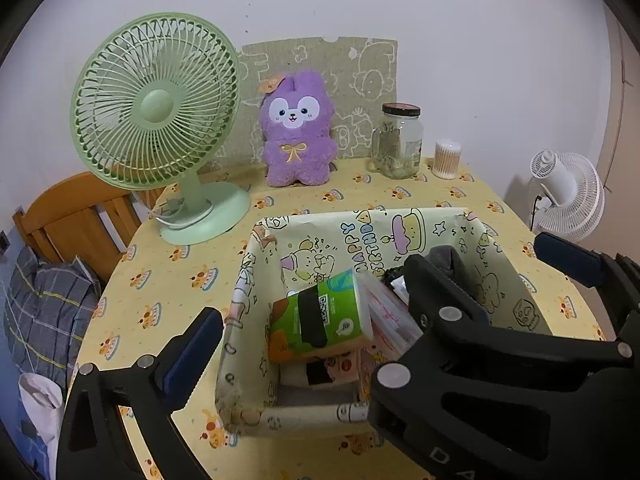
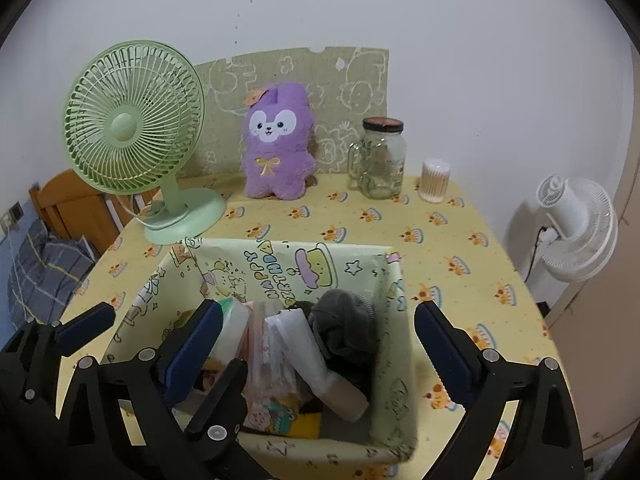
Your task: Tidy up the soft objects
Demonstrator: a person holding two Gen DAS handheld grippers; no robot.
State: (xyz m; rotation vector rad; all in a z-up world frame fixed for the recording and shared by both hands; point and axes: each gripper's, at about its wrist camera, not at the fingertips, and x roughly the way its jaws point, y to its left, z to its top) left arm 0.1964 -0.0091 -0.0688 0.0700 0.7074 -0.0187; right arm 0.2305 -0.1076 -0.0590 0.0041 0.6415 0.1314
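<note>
Yellow-clothed table [image 2: 460, 240] with box [image 2: 394, 380], fan [image 2: 132, 128], plush [image 2: 278, 148], jar [image 2: 380, 160].

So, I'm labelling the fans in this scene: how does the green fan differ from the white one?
The green fan stands on the table beside the purple plush; the white fan stands off the table, by the wall. The green fan faces the camera, showing its front hub; the white fan is turned away, showing its motor housing. Both have round wire-style grilles.
</note>
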